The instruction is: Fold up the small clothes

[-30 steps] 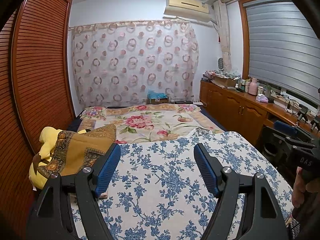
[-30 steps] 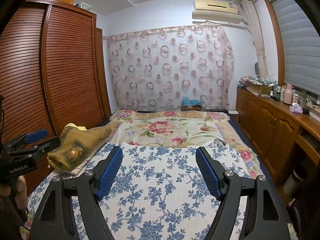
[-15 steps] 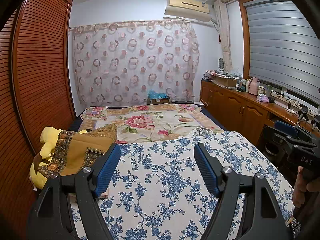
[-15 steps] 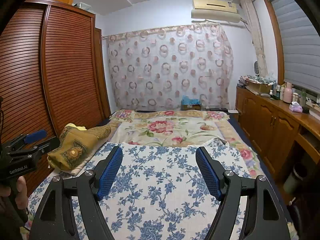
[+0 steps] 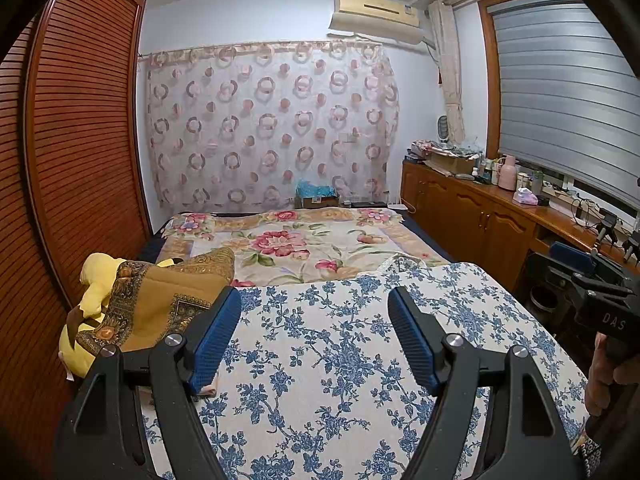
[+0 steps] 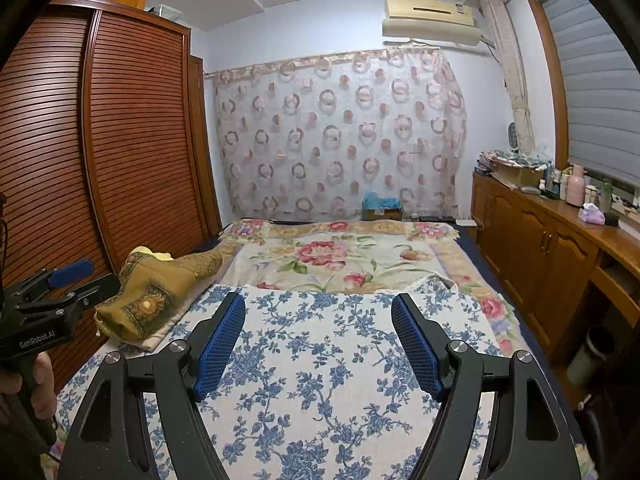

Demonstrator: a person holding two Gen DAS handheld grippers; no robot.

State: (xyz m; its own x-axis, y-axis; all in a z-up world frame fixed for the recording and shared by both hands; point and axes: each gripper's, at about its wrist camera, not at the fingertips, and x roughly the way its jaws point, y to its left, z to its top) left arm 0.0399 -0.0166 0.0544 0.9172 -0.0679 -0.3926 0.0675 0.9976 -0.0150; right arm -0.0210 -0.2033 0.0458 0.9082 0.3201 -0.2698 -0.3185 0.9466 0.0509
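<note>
We hold the left gripper (image 5: 314, 334) above the blue-flowered cloth (image 5: 340, 360), blue pads spread apart, nothing between them. Right gripper (image 6: 318, 340) same: pads apart, nothing gripped, hovering over the same cloth (image 6: 320, 360). The cloth lies flat on the bed, filling 6 o'clock in both views; its far edge runs across just beyond the fingertips, at 12 o'clock. Beyond that, the rose-print bedspread (image 5: 304, 246). Mustard cushion (image 5: 160, 304) at 9 o'clock, beside the cloth's left edge. Wooden cabinets (image 6: 540, 248) at 3 o'clock, wardrobe (image 6: 100, 160) at 9.
</note>
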